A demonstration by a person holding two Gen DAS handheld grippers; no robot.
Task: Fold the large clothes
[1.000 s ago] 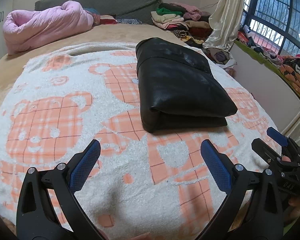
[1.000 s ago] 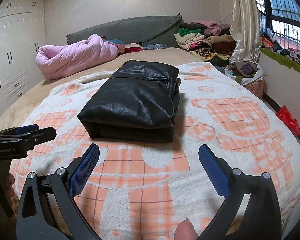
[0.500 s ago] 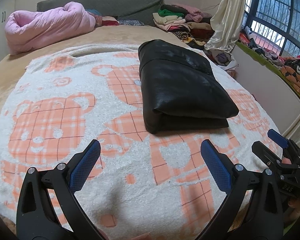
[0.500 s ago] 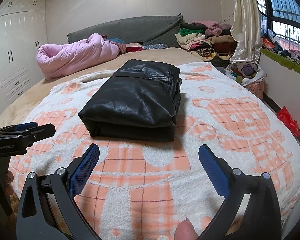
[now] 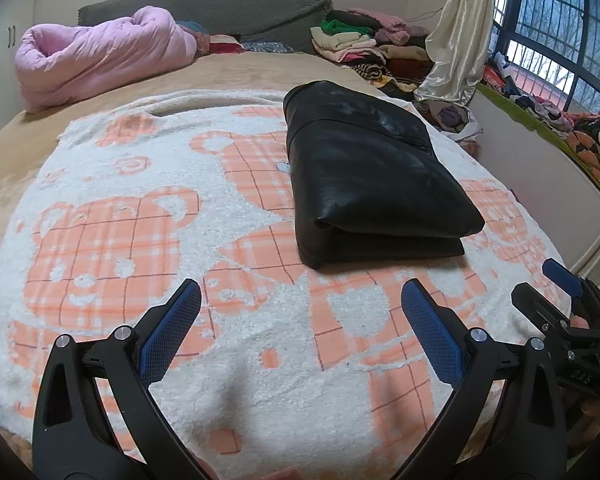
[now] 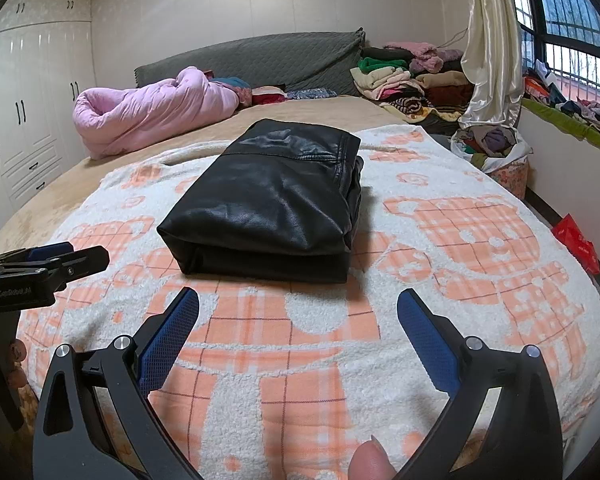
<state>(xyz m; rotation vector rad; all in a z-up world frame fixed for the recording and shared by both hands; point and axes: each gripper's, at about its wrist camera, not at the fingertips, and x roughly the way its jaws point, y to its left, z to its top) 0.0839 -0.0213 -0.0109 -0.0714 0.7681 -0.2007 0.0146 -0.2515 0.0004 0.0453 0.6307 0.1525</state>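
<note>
A black leather garment (image 5: pixel 372 184) lies folded into a thick rectangle on a white blanket with orange bear print (image 5: pixel 148 240). It also shows in the right wrist view (image 6: pixel 272 200), on the same blanket (image 6: pixel 480 248). My left gripper (image 5: pixel 300 308) is open and empty, held above the blanket short of the garment's near edge. My right gripper (image 6: pixel 298 312) is open and empty, also short of the garment's folded near edge. Each gripper shows at the edge of the other's view.
A pink quilt (image 5: pixel 96 56) lies rolled at the head of the bed. Piles of folded clothes (image 6: pixel 412 76) sit at the far right corner by a curtain (image 6: pixel 492 40). White wardrobes (image 6: pixel 28 100) line the left wall. A window ledge with clothes runs along the right.
Both grippers have drawn back a little from the folded garment and stayed open. The garment has not moved.
</note>
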